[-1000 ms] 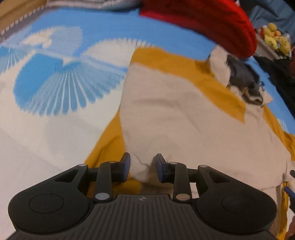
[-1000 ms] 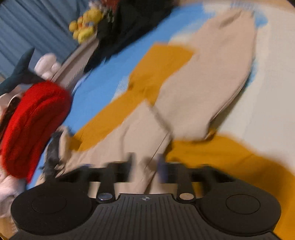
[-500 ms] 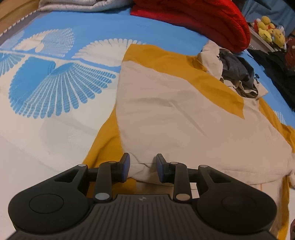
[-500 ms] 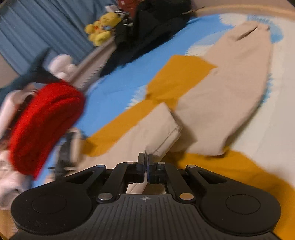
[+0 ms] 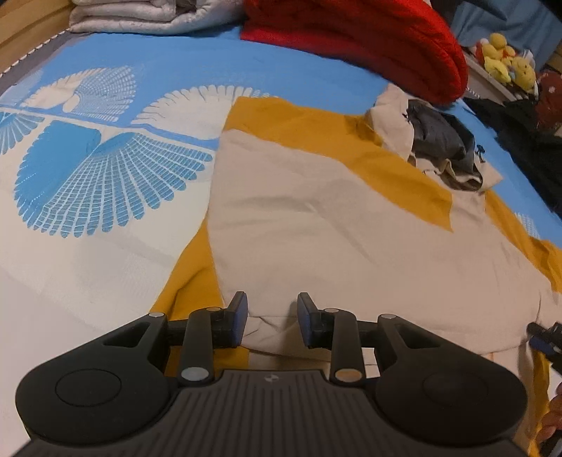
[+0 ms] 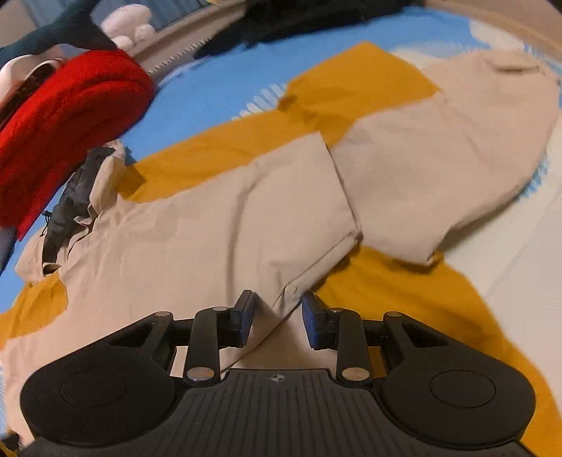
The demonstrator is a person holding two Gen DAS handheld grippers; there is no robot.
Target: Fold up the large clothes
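Note:
A large beige and mustard jacket (image 5: pixel 333 228) lies spread on the bed, its grey-lined hood (image 5: pixel 442 144) toward the far right. My left gripper (image 5: pixel 272 316) hovers over the near hem, open, with beige cloth lying between its fingers and a small pucker beside the right pad. In the right wrist view the jacket (image 6: pixel 210 239) has one sleeve (image 6: pixel 439 158) stretched out to the right. My right gripper (image 6: pixel 277 316) is opening, the edge of the front flap running between its jaws without the pads pressing on it. Its blue tip (image 5: pixel 548 337) shows at the right edge of the left wrist view.
A red knit blanket (image 5: pixel 368 42) lies bunched beyond the hood. A folded white quilt (image 5: pixel 140 17) sits at the far edge. Yellow plush toys (image 5: pixel 505 66) and dark clothes (image 5: pixel 527 140) lie at the right. The blue and white bedspread (image 5: pixel 87 175) stretches to the left.
The right gripper closed tight on the flap edge half a second ago and has since opened off it, rolling as it went. The left gripper has stayed put.

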